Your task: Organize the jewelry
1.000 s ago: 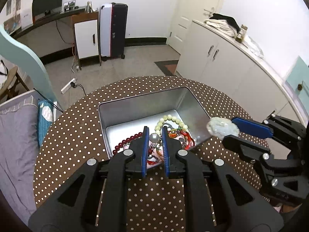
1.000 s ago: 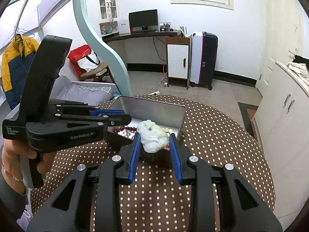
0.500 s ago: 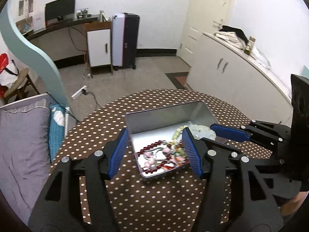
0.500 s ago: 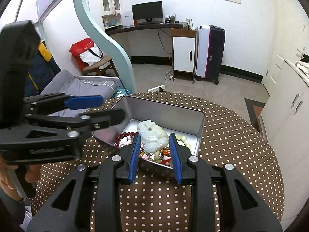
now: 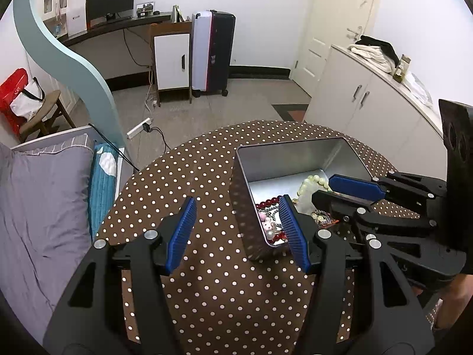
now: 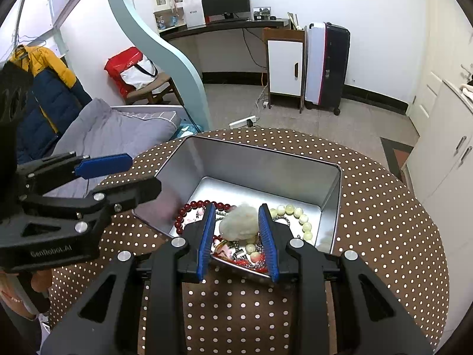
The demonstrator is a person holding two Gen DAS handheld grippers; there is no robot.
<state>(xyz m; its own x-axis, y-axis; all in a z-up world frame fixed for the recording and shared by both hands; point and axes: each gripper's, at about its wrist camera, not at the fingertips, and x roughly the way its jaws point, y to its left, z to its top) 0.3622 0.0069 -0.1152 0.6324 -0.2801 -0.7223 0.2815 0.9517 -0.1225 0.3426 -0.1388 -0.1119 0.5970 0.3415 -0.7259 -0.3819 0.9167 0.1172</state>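
While right tongs (image 6: 238,236) grip jade pendant (image 6: 239,226) above tin (image 6: 254,159), left tongs (image 5: 236,230) wide, empty, beside it. Beads (image 6: 295,211) already inside; pendant release left.

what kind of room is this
Most likely a lived-in bedroom or studio flat rather than a lab: there is a bed with grey bedding, a suitcase by the wall, a desk with a monitor, and a polka-dot table holding the jewelry tin.
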